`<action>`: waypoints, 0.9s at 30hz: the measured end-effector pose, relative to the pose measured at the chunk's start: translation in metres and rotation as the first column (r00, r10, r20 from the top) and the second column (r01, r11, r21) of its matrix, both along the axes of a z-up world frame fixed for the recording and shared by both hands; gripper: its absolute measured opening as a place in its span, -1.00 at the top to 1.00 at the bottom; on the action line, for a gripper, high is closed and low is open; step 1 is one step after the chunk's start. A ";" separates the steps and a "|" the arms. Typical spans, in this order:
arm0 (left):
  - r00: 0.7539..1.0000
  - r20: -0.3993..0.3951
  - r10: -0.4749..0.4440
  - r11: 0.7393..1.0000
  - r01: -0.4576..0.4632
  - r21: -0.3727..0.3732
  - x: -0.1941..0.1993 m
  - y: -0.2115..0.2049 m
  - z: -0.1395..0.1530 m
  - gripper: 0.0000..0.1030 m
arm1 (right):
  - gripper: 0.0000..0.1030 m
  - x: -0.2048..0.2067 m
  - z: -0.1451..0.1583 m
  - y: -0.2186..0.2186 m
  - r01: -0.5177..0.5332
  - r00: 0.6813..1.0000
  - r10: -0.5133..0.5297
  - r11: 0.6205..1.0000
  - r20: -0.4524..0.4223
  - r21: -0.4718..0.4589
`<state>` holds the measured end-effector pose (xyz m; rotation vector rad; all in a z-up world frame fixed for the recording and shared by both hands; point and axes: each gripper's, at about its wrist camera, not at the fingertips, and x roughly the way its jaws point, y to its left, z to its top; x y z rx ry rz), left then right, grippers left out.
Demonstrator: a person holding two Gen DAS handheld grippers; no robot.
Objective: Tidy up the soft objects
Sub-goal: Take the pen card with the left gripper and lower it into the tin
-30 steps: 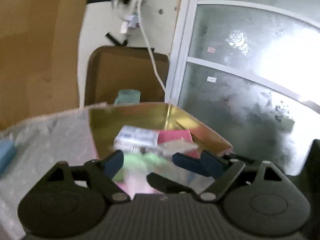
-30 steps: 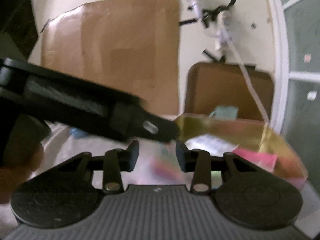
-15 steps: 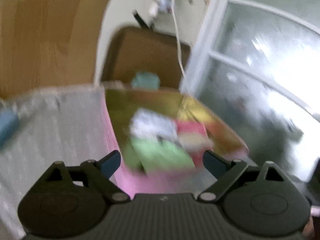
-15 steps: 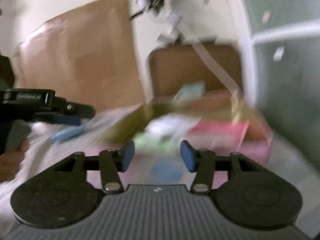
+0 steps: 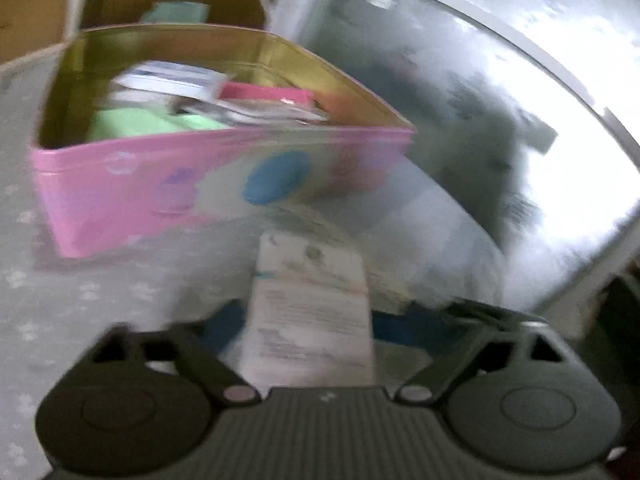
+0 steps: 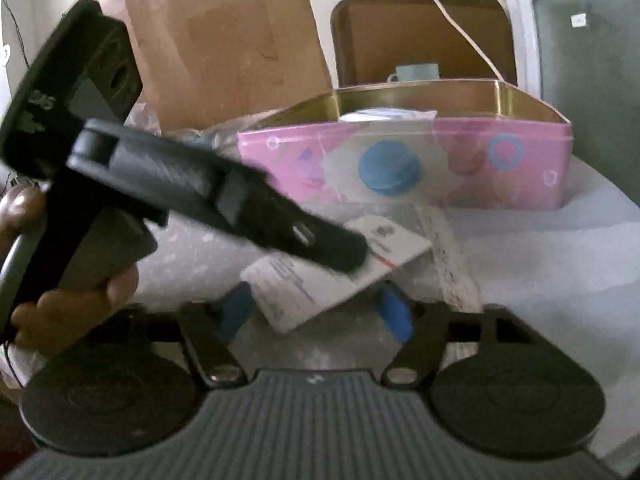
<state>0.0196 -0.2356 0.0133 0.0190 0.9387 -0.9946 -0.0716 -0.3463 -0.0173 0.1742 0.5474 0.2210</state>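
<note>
Left gripper (image 5: 308, 326) is down low over a white packet (image 5: 310, 312) lying flat on the surface (image 5: 80, 300), with one blue pad on each side of it. Its jaws have just been closing in, but that view is smeared with blur, so I can't tell whether the pads actually press on the packet. Right gripper (image 6: 316, 314) sits partly open — its blue fingertips (image 6: 394, 314) straddle the near end of the same packet (image 6: 320, 280) without clearly touching it, and nothing is held between them.

The packet has small print on it and a red stripe near one edge, and it lies just in front of a pink tin (image 6: 460, 168) with blue circles on its side. The tin is open on top, gold inside, and already holds some stuff: a green pack (image 5: 132, 124), a pink one (image 5: 264, 94) and a white one (image 5: 168, 78), loosely stacked.

From the right wrist view the left gripper's black body (image 6: 192, 184) crosses the frame from the left, with a hand (image 6: 76, 304) wrapped around its handle. Behind the tin there's a brown chair back (image 6: 420, 32) with a pale green cup (image 6: 416, 72) in front of it, a sheet of cardboard (image 6: 224, 32) leaning on the wall, and a white cord (image 6: 460, 28) hanging down. A frosted glass door (image 5: 480, 100) stands off to the right.
</note>
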 end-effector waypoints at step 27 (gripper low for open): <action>0.947 0.194 0.257 0.966 -0.254 -0.041 0.104 0.004 0.063 -0.78 | -0.59 0.124 0.041 -0.011 0.230 0.950 -0.211 0.972 0.232 -0.056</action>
